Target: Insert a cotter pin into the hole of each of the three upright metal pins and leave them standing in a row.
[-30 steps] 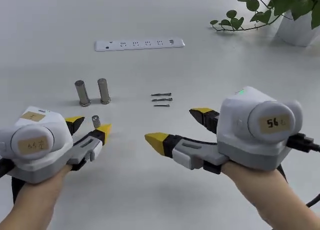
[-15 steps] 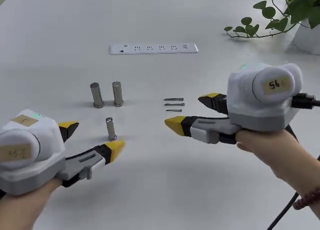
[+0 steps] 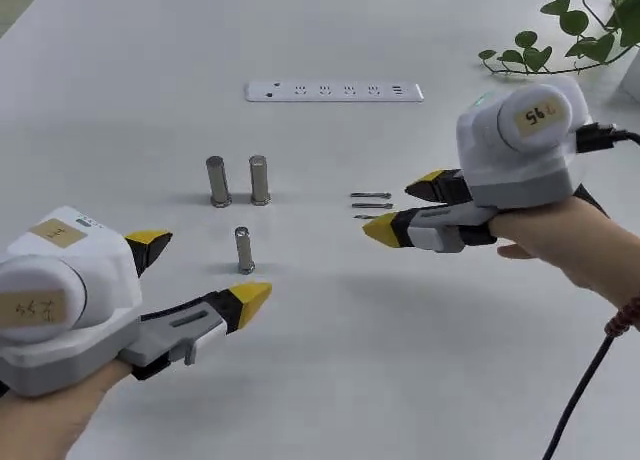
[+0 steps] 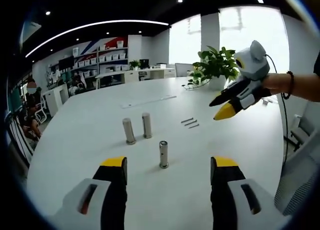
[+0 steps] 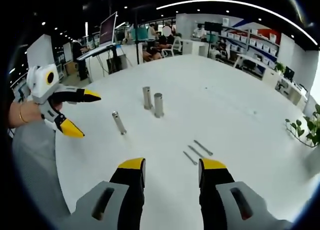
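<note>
- Three metal pins stand upright on the table [image 3: 330, 380], on your side of the power strip [image 3: 335, 91]. The rear pair [image 3: 238, 180] stands side by side off the strip's left end. The lone pin [image 3: 244, 250] stands farther from the strip, so there is no row yet.
- Three cotter pins [image 3: 371, 206] lie flat and parallel off the strip's right half, about as far from it as the rear pair. None is inserted.
- Your left gripper [image 3: 205, 267] has its jaws spread wide and holds nothing. It sits farther from the strip than the lone pin, which its own view shows standing ahead between the jaws.
- Your right gripper [image 3: 398, 209] has its jaws parted and is also empty. Its tips are just beside the cotter pins, off the strip's right end.
- Handling, cotter pins: they are probably light, stiff wire and likely to skid on the smooth top. Pinch one near its head and leave the legs free to enter the hole. Which end is the head is too small to tell.
- Handling, metal pins: they are probably solid, smooth and easily tipped on their narrow bases. Clamp the barrel low, clear of the hole, which cannot be made out here.
</note>
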Motion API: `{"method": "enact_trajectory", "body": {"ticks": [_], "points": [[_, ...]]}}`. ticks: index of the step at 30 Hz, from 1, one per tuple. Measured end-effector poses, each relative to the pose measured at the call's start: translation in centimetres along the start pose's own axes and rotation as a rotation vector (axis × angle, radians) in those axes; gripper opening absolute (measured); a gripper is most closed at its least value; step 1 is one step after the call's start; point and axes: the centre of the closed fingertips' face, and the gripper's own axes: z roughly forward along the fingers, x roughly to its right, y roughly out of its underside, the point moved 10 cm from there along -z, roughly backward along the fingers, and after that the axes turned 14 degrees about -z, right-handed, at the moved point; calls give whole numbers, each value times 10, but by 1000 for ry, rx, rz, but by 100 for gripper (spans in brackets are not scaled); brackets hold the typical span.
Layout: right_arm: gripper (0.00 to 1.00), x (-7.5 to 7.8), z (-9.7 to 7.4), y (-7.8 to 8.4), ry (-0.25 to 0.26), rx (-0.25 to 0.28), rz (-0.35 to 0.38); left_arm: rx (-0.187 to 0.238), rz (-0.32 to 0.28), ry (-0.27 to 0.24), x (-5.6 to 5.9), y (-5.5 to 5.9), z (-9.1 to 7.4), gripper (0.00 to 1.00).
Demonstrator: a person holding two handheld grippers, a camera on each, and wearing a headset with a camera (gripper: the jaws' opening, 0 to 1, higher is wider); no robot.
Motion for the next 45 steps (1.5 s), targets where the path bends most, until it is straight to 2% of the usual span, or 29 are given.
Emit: {"method": "enact_trajectory", "body": {"ticks": [2, 4, 5, 11, 13, 22, 26, 28, 32, 37, 45], "points": [[35, 3, 3, -2, -14, -19, -17, 1, 1, -4, 0, 1, -1, 65], [33, 13, 10, -3, -30, -33, -34, -7, 0, -6, -1, 2, -1, 65], [32, 16, 13, -3, -48, -62, -46, -11, 4, -7, -1, 3, -1, 65], [30, 21, 24, -4, -80, -118, -100, -14, 9, 0, 0, 3, -1, 65], [30, 31, 33, -2, -96, -148, -119, -4, 20, -12, -1, 3, -1, 64], [26, 34, 56, 6, -169, -241, -149, -5, 13, -31, -6, 5, -3, 61], [24, 32, 60, 7, -194, -267, -161, -7, 13, -35, -7, 6, -4, 60], [23, 32, 61, 9, -207, -292, -143, -10, 12, -41, -7, 6, -4, 59], [21, 36, 66, 9, -219, -305, -143, -21, 21, -66, -9, 8, -4, 56], [18, 35, 68, 10, -253, -333, -117, -23, 16, -67, -10, 9, -4, 55], [12, 34, 70, 9, -261, -359, -119, -13, 16, -64, -12, 7, -6, 55]]}}
